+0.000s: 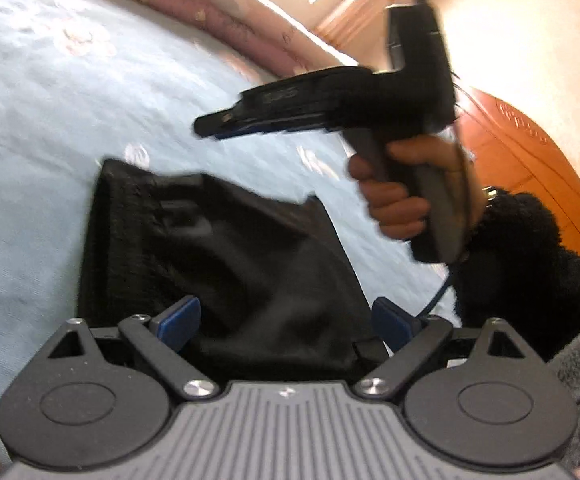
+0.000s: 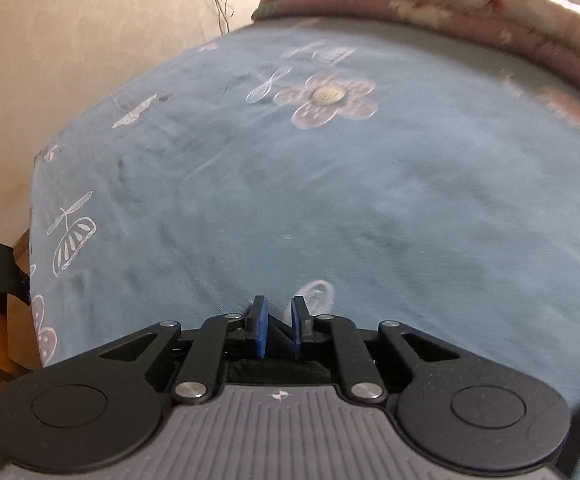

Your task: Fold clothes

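Blue bedspread, black garment between left tool

We've got the left gripper sitting low at the bottom of its own view, blue-padded fingers spread wide apart with nothing pinched between the pads. The right gripper shows up in that same view, held up in the air, pointing left and blurry. The right hand is wrapped around its pistol-style handle, knuckles toward us, with a fuzzy black sleeve at the wrist. From the right wrist view, its fingers are close together with just a narrow gap, and nothing sits between them.
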A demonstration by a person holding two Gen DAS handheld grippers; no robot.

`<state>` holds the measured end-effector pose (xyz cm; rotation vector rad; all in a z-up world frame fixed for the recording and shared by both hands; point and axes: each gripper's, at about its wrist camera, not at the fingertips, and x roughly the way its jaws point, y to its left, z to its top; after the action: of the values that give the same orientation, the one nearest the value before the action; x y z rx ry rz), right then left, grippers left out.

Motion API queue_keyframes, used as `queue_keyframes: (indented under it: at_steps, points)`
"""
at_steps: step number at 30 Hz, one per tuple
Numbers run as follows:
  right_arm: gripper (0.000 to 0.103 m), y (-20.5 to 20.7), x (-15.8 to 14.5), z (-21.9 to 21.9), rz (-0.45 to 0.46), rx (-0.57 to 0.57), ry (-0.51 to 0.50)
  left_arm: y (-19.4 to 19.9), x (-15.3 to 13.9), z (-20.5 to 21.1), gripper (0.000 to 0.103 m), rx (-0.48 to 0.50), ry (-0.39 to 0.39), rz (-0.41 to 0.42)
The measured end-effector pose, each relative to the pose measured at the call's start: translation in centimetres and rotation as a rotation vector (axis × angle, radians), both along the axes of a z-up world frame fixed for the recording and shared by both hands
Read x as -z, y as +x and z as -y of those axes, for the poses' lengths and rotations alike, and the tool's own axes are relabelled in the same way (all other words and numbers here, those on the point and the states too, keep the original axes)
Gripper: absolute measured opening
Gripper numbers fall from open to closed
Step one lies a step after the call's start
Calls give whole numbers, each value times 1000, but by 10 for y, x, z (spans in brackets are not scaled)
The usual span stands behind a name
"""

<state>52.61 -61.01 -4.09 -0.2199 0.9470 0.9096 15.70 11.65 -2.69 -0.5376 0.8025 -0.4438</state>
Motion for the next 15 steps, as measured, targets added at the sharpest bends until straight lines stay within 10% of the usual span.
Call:
queue_keyframes:
  at_steps: [8, 15]
  points:
    - [32, -19, -1, 50, 16, 46, -59, 0, 28, 15, 90, -33, 101, -180]
    - [38, -34, 3, 72, 40, 54, -97, 3, -8, 25, 92, -23, 64, -4]
